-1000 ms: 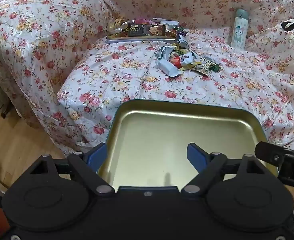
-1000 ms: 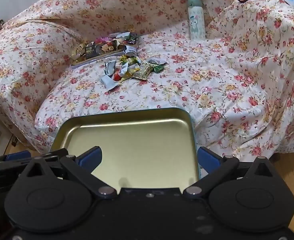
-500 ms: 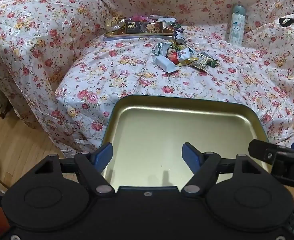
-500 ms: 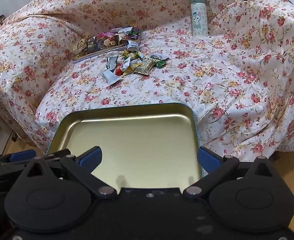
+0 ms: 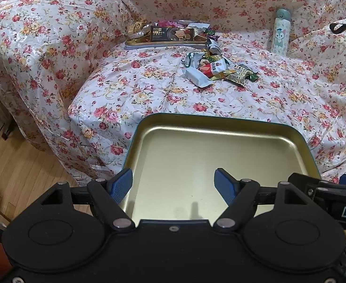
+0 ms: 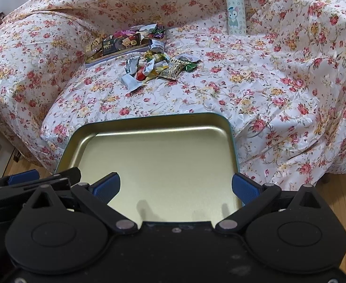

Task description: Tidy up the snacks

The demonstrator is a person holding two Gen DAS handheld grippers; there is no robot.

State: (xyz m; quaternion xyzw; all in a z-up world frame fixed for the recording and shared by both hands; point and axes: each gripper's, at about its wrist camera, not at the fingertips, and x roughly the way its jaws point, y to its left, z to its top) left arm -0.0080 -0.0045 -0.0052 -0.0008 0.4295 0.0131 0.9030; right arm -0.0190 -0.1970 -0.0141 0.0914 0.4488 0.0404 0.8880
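**Snacks loose on sofa, tin lid up front**

Left view: snacks (image 5: 210, 68) piled beside the full tin (image 5: 168, 43); my left gripper (image 5: 173, 184) open over the lid (image 5: 220, 160).

Right view: right gripper (image 6: 175, 186) open, straddling the lid's (image 6: 154, 155) near rim; nothing pinched, so it may slide off the cushion.

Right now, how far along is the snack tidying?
Some snacks already sit in the far tin. Neither the left gripper nor the right gripper holds anything; both hang open over the empty gold tin. The loose pile beside the far tin is unsorted.
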